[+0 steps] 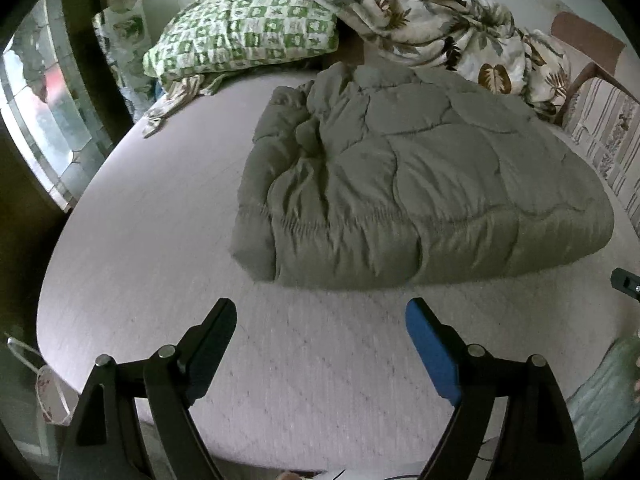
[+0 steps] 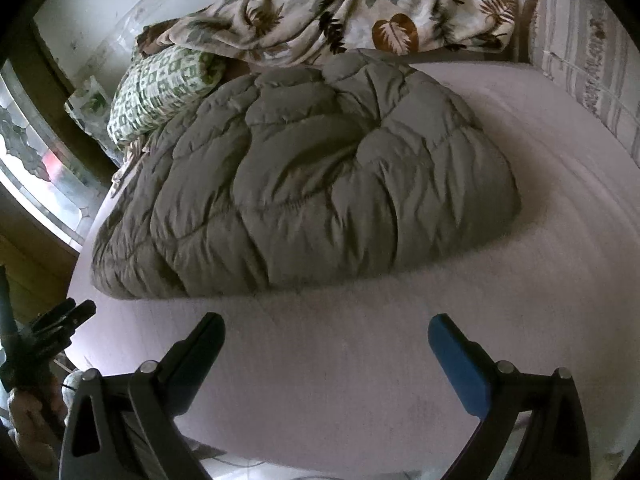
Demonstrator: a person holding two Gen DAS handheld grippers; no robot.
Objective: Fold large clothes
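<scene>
**Quilt folded on the bed, both grippers held clear**

I hold my left gripper (image 1: 320,312) above the near part of the bed (image 1: 152,240), its fingers (image 1: 430,344) spread wide with nothing between them but bare pale sheet. My right gripper (image 2: 326,328) hangs the same way, fingers (image 2: 456,356) set far apart and gripping nothing.

The grey-green quilt (image 1: 420,184), the large piece I am working on, lies in a thick folded bundle on the middle of the mattress, just beyond both sets of fingertips and apart from them. Its near edge shows stacked layers; its top is puffy and creased along the stitched seams. In the right wrist view the quilt (image 2: 312,184) fills the centre of the bed (image 2: 540,200).

Behind it, at the head of the bed, a green-and-white checked pillow (image 1: 244,36) sits to the left, and a crumpled leaf-print blanket (image 1: 440,28) is heaped to the right, touching the quilt's far edge. A striped upholstered chair (image 1: 600,128) stands just beside the bed on the right. A window (image 1: 44,120) shows at far left.
</scene>
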